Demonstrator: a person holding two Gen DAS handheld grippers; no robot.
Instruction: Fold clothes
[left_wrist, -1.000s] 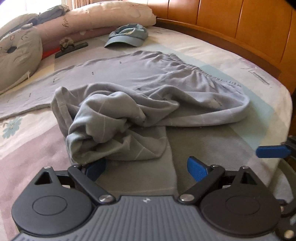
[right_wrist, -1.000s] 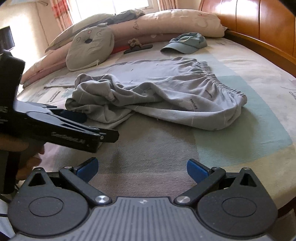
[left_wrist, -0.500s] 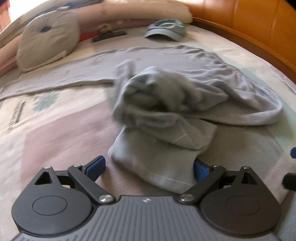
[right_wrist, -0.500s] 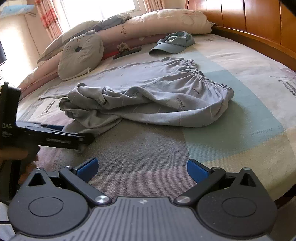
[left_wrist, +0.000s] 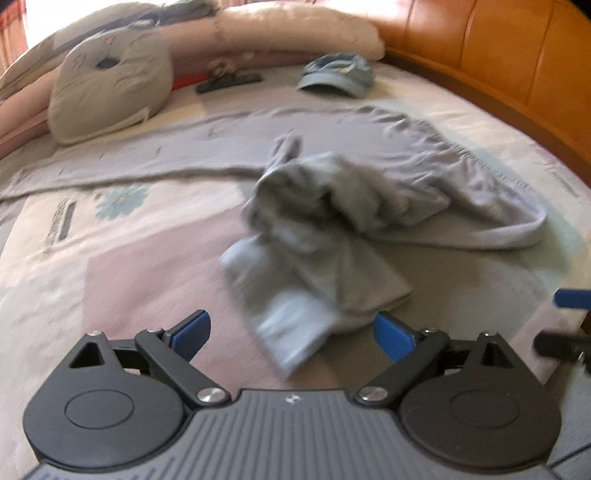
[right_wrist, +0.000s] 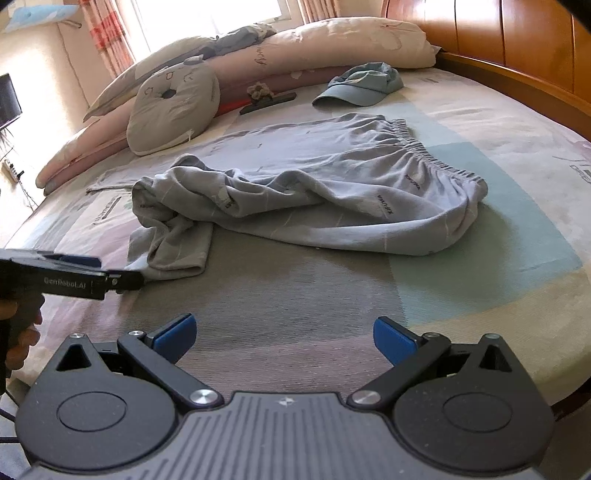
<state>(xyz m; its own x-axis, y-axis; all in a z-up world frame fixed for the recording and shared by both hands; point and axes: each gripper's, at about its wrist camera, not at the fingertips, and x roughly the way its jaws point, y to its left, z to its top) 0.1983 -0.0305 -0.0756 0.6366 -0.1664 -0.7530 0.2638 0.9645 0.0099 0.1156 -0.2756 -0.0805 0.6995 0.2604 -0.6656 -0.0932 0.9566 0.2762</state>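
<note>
Grey trousers (right_wrist: 332, 184) lie on the bed, elastic waistband toward the headboard and one leg bunched in a heap (right_wrist: 173, 221). In the left wrist view the trousers (left_wrist: 369, 206) are blurred. The hem of the bunched leg (left_wrist: 291, 332) reaches in between the fingers of my left gripper (left_wrist: 291, 332), which stands open around it. The right wrist view shows the left gripper (right_wrist: 129, 278) from the side at the hem, held by a hand (right_wrist: 18, 325). My right gripper (right_wrist: 284, 334) is open over bare bedspread, well short of the trousers. One of its blue fingertips (left_wrist: 572, 297) shows at the right edge.
A blue cap (right_wrist: 358, 86) lies near the wooden headboard (right_wrist: 517, 44). A grey round cushion (right_wrist: 173, 107), long pillows (right_wrist: 314, 48) and a dark clip (right_wrist: 267, 103) line the far side. The bed's edge (right_wrist: 569, 391) curves close on the right.
The left gripper has swung left along the bed, from the heap's edge until the bunched leg's hem lies between its open fingers. The right gripper has drawn nearer the trousers, still open.
</note>
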